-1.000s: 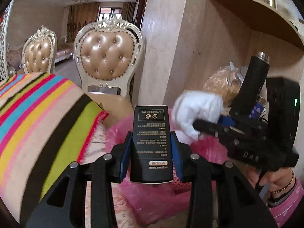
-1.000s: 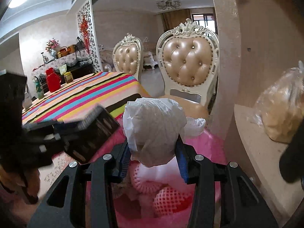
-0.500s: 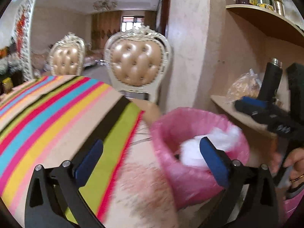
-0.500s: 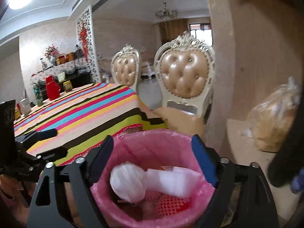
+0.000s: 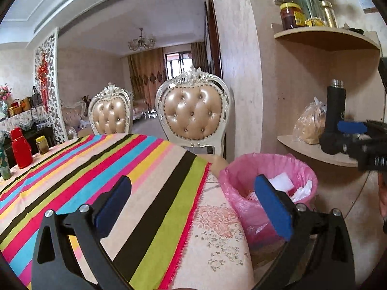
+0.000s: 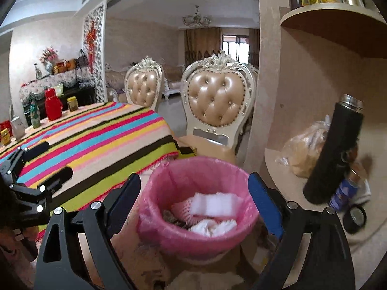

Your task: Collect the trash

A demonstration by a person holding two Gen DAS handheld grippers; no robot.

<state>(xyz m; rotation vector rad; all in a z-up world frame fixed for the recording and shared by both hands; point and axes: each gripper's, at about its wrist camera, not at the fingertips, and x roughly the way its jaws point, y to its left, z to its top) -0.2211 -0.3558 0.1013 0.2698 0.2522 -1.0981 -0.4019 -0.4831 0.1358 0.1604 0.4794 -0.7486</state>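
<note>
Left wrist view: my left gripper [image 5: 193, 205] has its jaws spread wide with nothing between them. They sprang apart within the last second, most of it early on. Under them runs the striped tablecloth [image 5: 101, 169] on the table [image 5: 217, 236], whose near corner shows a floral cover. Just past that corner stands the bin with the pink bag [image 5: 244, 176], white scraps of trash [image 5: 280, 181] inside. Behind the table's far edge stand two padded chairs [image 5: 193, 113]. A red flask [image 5: 20, 147] sits near the table's left edge. On the lower wall shelf [image 5: 312, 149] stand a filled plastic bag [image 5: 309, 125] and a black bottle [image 5: 335, 108]. My right gripper [image 5: 358, 140] shows partly in front of that shelf.

Right wrist view: my right gripper [image 6: 193, 200] also has its jaws wide and empty, parted just as recently. The pink-lined bin [image 6: 169, 232] sits between and beyond them, beside the table's corner, with white and pink netted trash [image 6: 210, 207] in it. My left gripper [image 6: 38, 169] hovers over the table edge at left. The black bottle [image 6: 336, 152] stands close at right, in front of the shelf.
</note>
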